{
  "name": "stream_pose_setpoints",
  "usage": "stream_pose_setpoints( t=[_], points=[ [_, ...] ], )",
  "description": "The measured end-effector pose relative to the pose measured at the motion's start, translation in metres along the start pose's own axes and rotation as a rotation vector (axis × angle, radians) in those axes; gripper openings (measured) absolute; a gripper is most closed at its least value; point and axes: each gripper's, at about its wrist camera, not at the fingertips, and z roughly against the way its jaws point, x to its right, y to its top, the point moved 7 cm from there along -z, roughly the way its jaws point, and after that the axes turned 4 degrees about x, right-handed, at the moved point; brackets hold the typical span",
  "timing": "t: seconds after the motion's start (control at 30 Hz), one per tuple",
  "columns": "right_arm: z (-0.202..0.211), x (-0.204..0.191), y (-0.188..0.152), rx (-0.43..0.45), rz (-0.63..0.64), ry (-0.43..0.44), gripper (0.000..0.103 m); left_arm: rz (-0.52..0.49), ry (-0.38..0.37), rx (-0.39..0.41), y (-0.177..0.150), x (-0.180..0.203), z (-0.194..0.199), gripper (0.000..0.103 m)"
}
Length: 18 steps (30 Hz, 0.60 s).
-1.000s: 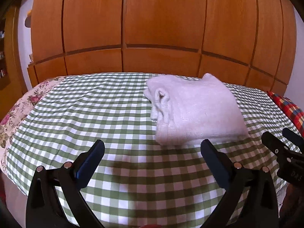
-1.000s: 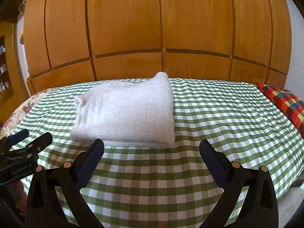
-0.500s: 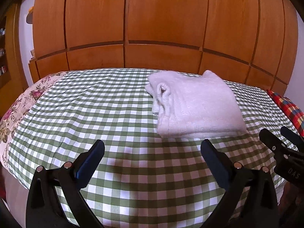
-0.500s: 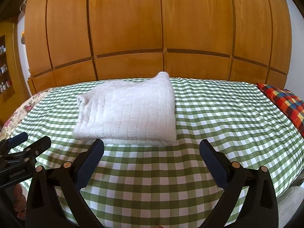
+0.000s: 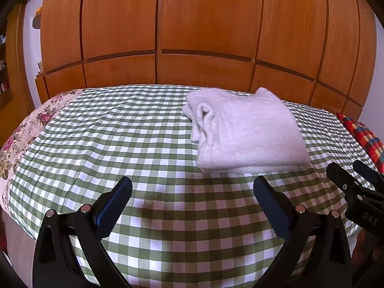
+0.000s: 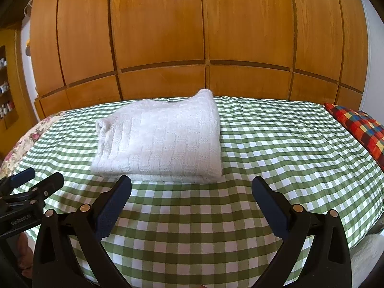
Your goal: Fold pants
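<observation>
White knitted pants (image 5: 244,132) lie folded into a thick rectangle on the green checked bed cover (image 5: 120,144). In the right wrist view the folded pants (image 6: 163,144) sit just beyond the fingers. My left gripper (image 5: 192,187) is open over bare cover, to the near left of the bundle. My right gripper (image 6: 191,186) is open too, its gap facing the bundle's near edge without touching it. Each gripper shows at the edge of the other's view: the right gripper (image 5: 355,182) and the left gripper (image 6: 36,180).
A wall of wooden wardrobe doors (image 6: 204,48) stands behind the bed. A floral sheet (image 5: 21,139) shows at the bed's left edge, and a red patchwork pillow (image 6: 360,124) lies at the right. Shelves (image 6: 4,96) stand at the far left.
Both grippers have drawn back and risen slightly from the folded pants, which look a little farther off. The pants have not moved, and both grippers stay open.
</observation>
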Motion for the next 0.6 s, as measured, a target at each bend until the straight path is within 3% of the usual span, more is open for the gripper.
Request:
stream_pose_setpoints(
  t=[0.6],
  points=[
    [-0.0017, -0.0026, -0.0001, -0.006, 0.005, 0.007, 0.099, 0.007, -0.006, -0.013, -0.0029, -0.0008, -0.0020, 0.101]
  ],
)
